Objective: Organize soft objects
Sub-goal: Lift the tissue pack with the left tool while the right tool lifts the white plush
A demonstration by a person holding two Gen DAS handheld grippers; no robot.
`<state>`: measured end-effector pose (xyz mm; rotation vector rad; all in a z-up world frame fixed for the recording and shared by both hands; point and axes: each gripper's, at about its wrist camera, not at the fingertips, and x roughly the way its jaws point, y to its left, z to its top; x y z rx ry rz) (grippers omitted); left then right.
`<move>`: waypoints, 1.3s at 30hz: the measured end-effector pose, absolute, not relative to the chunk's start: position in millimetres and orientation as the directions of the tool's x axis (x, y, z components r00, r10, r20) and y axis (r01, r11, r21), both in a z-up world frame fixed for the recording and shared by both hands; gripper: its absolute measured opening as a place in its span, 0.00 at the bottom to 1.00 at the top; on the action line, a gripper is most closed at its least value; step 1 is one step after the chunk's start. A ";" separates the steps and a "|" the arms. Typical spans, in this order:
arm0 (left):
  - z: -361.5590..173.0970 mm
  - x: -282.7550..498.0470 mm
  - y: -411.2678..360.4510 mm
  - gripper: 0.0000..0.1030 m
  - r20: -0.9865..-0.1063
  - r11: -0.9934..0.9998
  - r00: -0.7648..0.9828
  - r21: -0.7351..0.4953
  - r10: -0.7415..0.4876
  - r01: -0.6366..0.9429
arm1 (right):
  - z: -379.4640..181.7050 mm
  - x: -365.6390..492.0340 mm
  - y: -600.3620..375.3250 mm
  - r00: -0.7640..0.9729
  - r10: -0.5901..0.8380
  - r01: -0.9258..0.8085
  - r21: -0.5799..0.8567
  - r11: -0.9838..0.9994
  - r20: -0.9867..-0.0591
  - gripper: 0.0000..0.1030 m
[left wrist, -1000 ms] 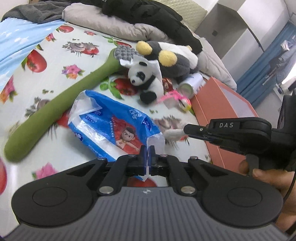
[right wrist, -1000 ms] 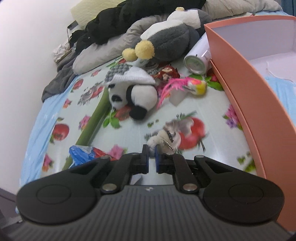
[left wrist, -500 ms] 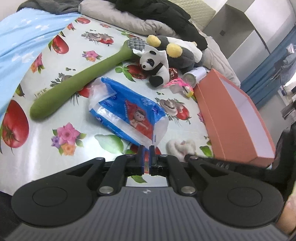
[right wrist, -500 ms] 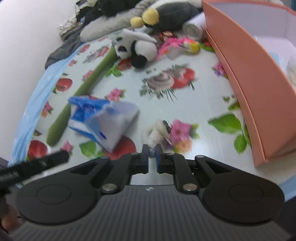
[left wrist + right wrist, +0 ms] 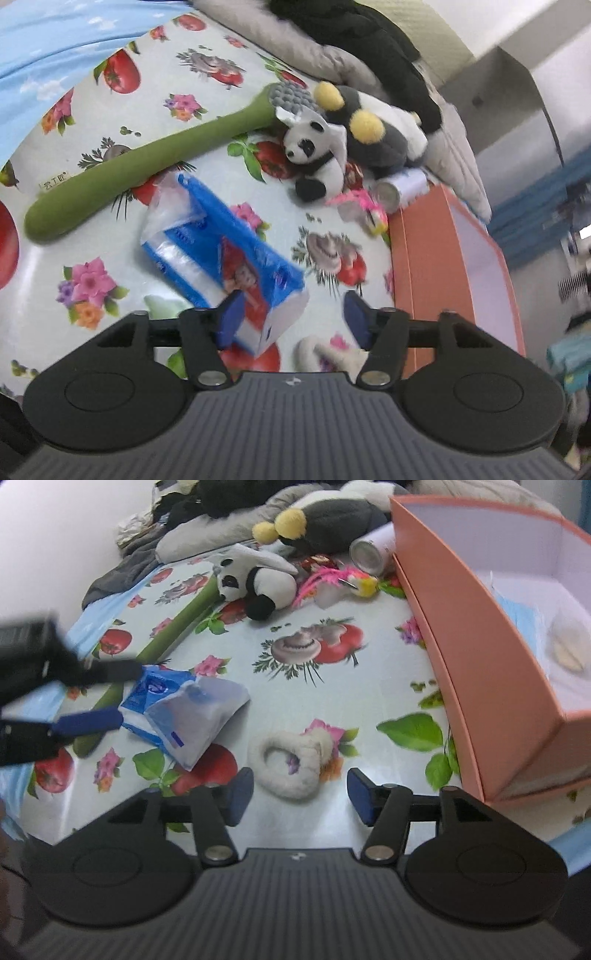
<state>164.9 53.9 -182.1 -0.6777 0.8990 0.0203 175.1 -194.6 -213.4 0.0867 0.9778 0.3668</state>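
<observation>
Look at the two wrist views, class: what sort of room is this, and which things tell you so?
Most likely a bedroom: the work surface looks like a bed under a fruit-print cloth, with a grey pillow and rumpled dark clothing at its far end, plus soft toys like the panda.

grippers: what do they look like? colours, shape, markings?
Both alike. Left gripper and right gripper: matte black linkage arms with silver pivot screws, blue pads on the fingertips, a ribbed grey body with a small white logo, a round black housing each side. No cables or sleeves visible.

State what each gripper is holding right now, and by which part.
Nothing is held. The left gripper is opening around the tissue pack's near corner; the right gripper is opening over the white fluffy ring.
</observation>
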 end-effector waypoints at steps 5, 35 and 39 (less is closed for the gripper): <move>-184.6 186.6 55.2 0.71 -0.743 0.736 0.637 -0.547 -0.207 -0.398 | -217.4 181.1 -186.6 0.521 0.345 -0.341 0.181 0.922 -0.781 0.65; -208.3 200.9 47.9 0.20 -0.820 0.802 0.558 -0.414 -0.123 -0.431 | -222.5 183.4 -176.3 0.569 0.345 -0.445 0.072 0.892 -0.746 0.23; -200.7 190.3 43.8 0.20 -0.810 0.836 0.572 -0.399 -0.128 -0.378 | -217.1 182.4 -180.3 0.567 0.354 -0.418 0.111 0.902 -0.743 0.23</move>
